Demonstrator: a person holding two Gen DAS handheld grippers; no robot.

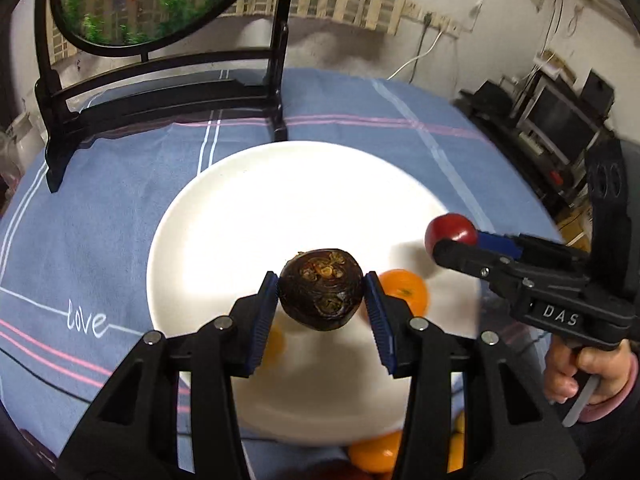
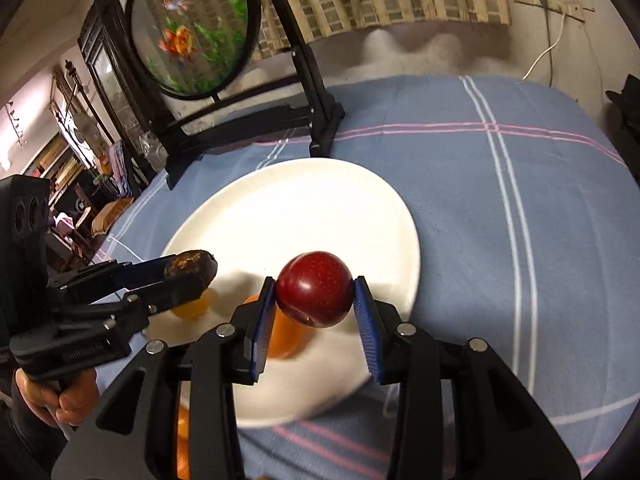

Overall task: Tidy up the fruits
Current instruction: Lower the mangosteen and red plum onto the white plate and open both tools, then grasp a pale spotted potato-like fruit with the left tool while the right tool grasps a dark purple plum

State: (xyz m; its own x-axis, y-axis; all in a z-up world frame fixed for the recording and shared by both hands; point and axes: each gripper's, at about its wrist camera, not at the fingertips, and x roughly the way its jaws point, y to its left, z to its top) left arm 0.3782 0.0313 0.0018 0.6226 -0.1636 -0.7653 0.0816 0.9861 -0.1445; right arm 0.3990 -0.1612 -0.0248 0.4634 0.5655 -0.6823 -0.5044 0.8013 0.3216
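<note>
A dark brown fruit (image 1: pixel 321 295), low centre of frame, sits clamped in the left gripper (image 1: pixel 322 300) above the white plate (image 1: pixel 224 216). The right gripper (image 2: pixel 316 294) pinches a red fruit (image 2: pixel 314 289) over that plate, oranges (image 1: pixel 404 292) beneath.

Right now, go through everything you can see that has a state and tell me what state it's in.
Left gripper: shut on the water chestnut, held above the plate.
Right gripper: shut on the red plum, held above the plate.
White plate: upright on the blue tablecloth, mostly bare.
Oranges: lying on the plate's near side, ungripped.
Round goldfish screen: upright in its black stand.
</note>
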